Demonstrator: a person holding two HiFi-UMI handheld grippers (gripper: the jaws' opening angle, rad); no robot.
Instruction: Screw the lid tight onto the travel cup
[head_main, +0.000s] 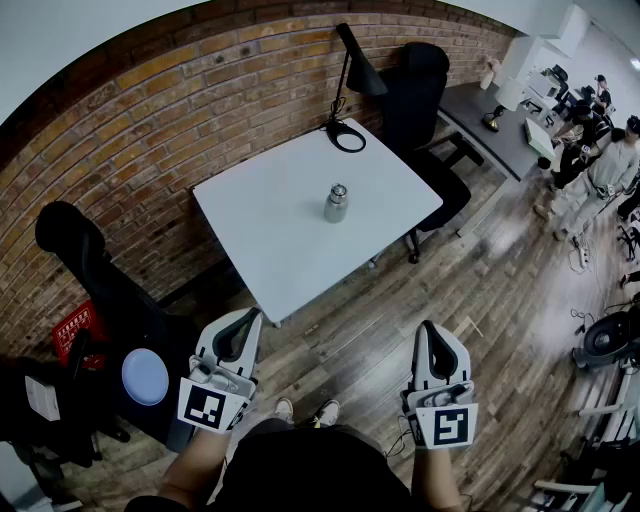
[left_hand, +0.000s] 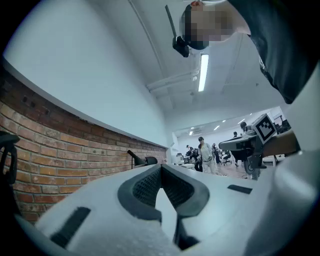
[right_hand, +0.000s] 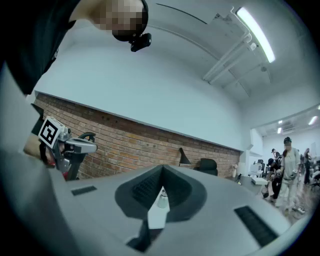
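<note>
Distant travel cup (head_main: 336, 204), lid (head_main: 338, 188) unclear

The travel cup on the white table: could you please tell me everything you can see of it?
The small silver, metal-looking travel cup stands upright near the middle of the square white table. Its body is a short cylinder, with a narrower silver lid sitting on top; how tightly the lid is screwed on cannot be told. Only the table touches it.

white table (head_main: 270, 225), black desk lamp (head_main: 362, 78), office chair (head_main: 420, 85), brick wall (head_main: 130, 130)
</note>
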